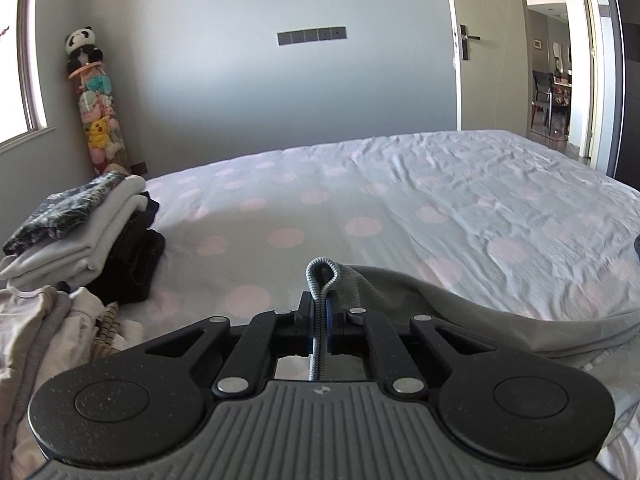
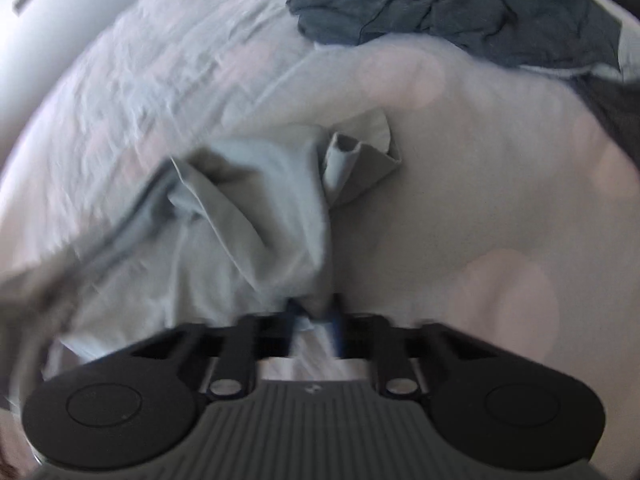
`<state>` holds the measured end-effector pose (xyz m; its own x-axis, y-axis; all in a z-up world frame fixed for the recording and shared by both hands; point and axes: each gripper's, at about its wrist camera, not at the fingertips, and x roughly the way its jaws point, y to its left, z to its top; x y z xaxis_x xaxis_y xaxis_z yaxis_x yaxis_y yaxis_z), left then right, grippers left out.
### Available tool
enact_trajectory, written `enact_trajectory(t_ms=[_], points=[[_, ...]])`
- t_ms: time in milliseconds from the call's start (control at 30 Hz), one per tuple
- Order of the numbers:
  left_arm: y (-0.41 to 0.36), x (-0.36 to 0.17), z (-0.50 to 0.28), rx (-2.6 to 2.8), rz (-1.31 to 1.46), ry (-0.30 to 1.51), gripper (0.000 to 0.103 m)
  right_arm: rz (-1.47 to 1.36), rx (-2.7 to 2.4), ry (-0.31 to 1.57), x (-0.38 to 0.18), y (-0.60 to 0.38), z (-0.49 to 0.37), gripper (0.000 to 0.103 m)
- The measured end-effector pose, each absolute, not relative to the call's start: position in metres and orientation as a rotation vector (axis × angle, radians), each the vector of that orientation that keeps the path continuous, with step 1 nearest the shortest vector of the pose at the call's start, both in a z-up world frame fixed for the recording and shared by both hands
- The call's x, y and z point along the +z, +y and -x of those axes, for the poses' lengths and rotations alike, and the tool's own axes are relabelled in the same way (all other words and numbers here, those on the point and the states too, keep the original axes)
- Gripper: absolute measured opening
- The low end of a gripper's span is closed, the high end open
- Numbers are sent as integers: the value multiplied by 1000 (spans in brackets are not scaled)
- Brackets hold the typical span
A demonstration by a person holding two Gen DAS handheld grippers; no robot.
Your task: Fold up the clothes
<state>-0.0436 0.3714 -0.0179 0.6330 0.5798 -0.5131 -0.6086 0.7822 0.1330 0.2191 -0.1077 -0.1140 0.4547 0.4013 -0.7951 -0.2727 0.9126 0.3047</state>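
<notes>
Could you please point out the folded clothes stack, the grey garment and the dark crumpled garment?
folded clothes stack (image 1: 80, 236): left wrist view, pale middle layer.
grey garment (image 1: 400, 292): left wrist view, draped body.
dark crumpled garment (image 2: 460, 4): right wrist view, centre.

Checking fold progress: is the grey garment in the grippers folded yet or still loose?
Still loose: the grey garment hangs crumpled and bunched from the right gripper, no flat folds.

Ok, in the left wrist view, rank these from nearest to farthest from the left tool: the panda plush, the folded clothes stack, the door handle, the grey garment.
1. Grey garment, pinched in the left tool.
2. Folded clothes stack, left, on the bed.
3. Panda plush, far left corner, and door handle, far right: too close to call.
</notes>
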Motion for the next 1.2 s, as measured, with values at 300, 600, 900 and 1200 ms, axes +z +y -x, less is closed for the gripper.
enact_trajectory(t_ms=[300,600,900,1200], points=[[394,12,91,751,84,503,6,-34,408,889,-55,-121,-222,4],[431,-24,106,909,88,633,6,110,453,890,-56,-75,-273,3],[440,-76,108,966,95,736,6,-60,555,987,-110,-36,-302,42],[451,-114,108,964,174,707,6,-135,353,1078,-125,-109,-294,46]])
